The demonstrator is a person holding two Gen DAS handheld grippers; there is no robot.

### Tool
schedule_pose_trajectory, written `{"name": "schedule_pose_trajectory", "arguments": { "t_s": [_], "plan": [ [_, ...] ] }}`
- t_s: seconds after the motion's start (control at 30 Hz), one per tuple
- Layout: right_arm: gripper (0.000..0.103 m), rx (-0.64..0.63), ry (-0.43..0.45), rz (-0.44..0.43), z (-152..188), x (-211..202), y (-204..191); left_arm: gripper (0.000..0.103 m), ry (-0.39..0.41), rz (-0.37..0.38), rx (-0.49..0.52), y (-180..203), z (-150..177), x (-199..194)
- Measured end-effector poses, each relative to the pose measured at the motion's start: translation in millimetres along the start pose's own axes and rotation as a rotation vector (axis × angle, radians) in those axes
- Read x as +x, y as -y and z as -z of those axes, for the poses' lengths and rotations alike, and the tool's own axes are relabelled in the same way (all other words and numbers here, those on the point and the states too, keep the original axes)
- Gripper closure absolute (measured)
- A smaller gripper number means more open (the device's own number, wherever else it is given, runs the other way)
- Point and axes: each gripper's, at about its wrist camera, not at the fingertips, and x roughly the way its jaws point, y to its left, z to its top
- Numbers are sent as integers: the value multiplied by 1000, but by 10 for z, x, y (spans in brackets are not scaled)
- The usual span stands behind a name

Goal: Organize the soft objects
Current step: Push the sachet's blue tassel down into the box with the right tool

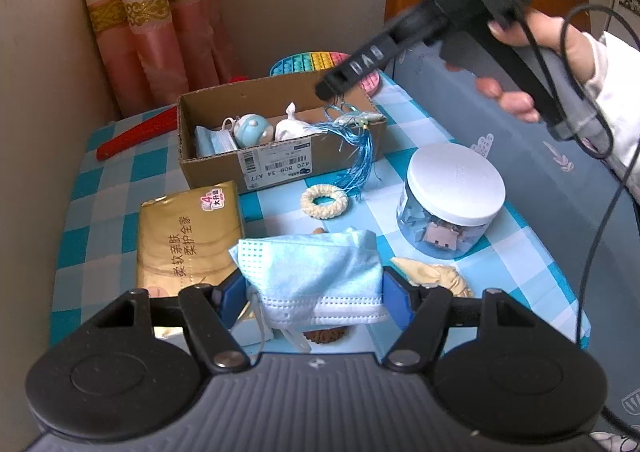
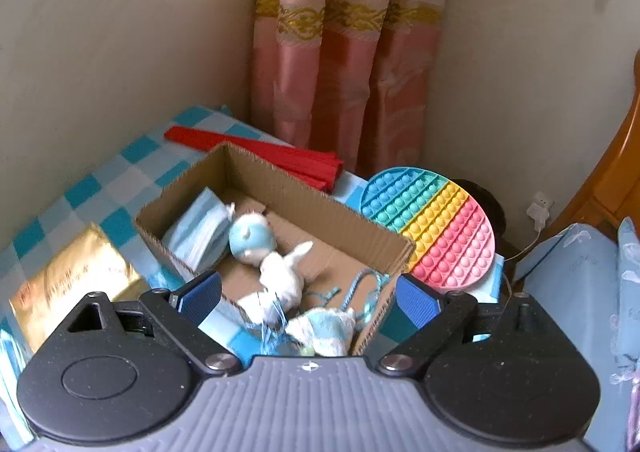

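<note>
My left gripper (image 1: 314,292) is shut on a folded light-blue face mask (image 1: 316,272) and holds it above the checked tablecloth, in front of the cardboard box (image 1: 280,160). The box holds a stack of masks (image 1: 214,142), a blue-white plush (image 1: 252,130) and a white plush (image 1: 292,126). A blue tassel charm (image 1: 354,132) hangs over its right front rim. My right gripper (image 2: 308,292) is open and empty, hovering over the box's right end (image 2: 396,252), above the tassel charm (image 2: 324,324); it shows from outside in the left wrist view (image 1: 332,86).
A gold tissue pack (image 1: 188,236), a cream woven ring (image 1: 324,202), a clear jar with white lid (image 1: 452,200) and a tan piece (image 1: 436,276) lie on the table. A rainbow pop-it (image 2: 432,224) and red folded fan (image 2: 256,156) sit behind the box. Walls and curtain close the corner.
</note>
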Motion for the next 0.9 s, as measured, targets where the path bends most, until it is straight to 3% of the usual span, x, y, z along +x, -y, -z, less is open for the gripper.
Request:
{"name": "schedule_pose_trajectory", "arguments": {
  "t_s": [0.23, 0.33, 0.4, 0.53, 0.7, 0.73, 0.8, 0.9],
  "plan": [
    [8, 0, -54, 59, 189, 0, 215, 34, -10, 11, -5, 3, 3, 45],
    [14, -14, -88, 73, 270, 22, 271, 34, -13, 17, -6, -2, 4, 65],
    [25, -3, -138, 41, 325, 69, 294, 34, -16, 18, -6, -2, 7, 78],
    [32, 42, -159, -46, 386, 85, 271, 34, -21, 20, -11, -16, 11, 100],
    [39, 2, -164, -130, 392, 55, -13, 34, -22, 20, -13, -37, 16, 102],
    [42, 2, -171, -139, 385, 75, -51, 34, -23, 19, -16, -41, 15, 107],
    [56, 6, -194, -155, 385, 148, -133, 34, -23, 20, -18, -53, 18, 115],
    [72, 1, -202, -113, 397, 255, -198, 34, -26, 21, -18, -58, 35, 121]
  ]
}}
